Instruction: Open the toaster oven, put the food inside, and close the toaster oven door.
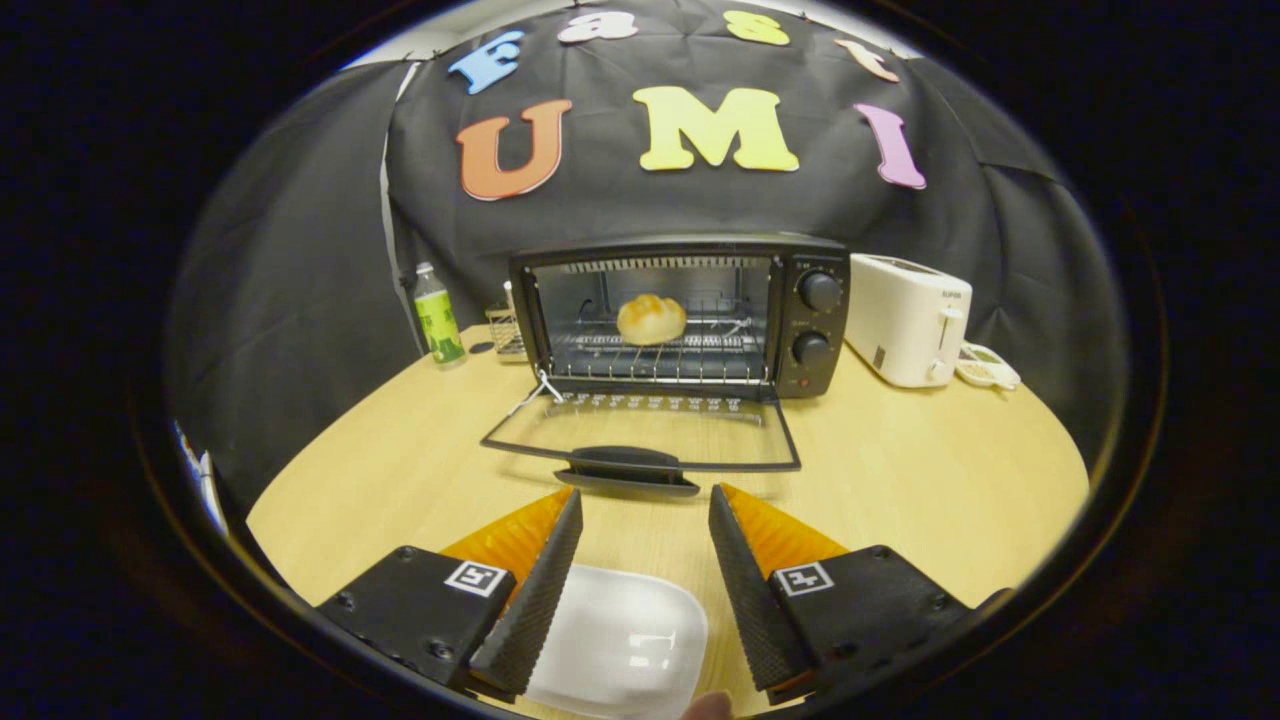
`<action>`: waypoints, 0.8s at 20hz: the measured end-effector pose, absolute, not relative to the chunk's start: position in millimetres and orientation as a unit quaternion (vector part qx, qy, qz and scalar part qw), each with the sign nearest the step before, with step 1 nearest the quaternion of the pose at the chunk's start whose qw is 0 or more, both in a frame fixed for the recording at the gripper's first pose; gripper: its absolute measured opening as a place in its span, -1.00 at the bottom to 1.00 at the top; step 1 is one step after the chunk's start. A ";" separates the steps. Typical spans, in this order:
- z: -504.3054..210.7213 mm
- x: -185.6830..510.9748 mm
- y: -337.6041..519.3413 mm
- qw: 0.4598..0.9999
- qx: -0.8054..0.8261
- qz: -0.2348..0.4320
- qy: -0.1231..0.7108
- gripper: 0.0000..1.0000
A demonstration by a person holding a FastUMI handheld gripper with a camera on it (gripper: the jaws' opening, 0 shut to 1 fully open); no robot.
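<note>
A black toaster oven (690, 315) stands at the back of the wooden table (900, 480). Its glass door (645, 435) lies folded down flat toward me, with the black handle (628, 470) at its near edge. A golden bread roll (651, 319) rests on the wire rack inside the oven. My gripper (645, 505) is open, with nothing between its fingers, just short of the door handle. An empty white dish (620, 645) lies on the table below and between the fingers.
A white pop-up toaster (908, 318) stands right of the oven, with a small dish (988, 367) beside it. A green-labelled bottle (438, 317) and a small wire holder (507, 330) stand to the oven's left. A fingertip (710, 706) shows below the white dish.
</note>
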State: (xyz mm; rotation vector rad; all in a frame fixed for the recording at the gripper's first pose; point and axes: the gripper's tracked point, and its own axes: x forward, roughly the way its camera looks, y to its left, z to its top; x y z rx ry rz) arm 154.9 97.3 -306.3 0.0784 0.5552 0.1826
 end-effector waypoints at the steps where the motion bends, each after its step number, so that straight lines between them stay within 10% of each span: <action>1: -315.1 158.2 98.2 0.954 0.041 0.088 0.284 0.66; 16: -357.4 190.2 119.3 0.919 0.045 0.080 0.383 0.67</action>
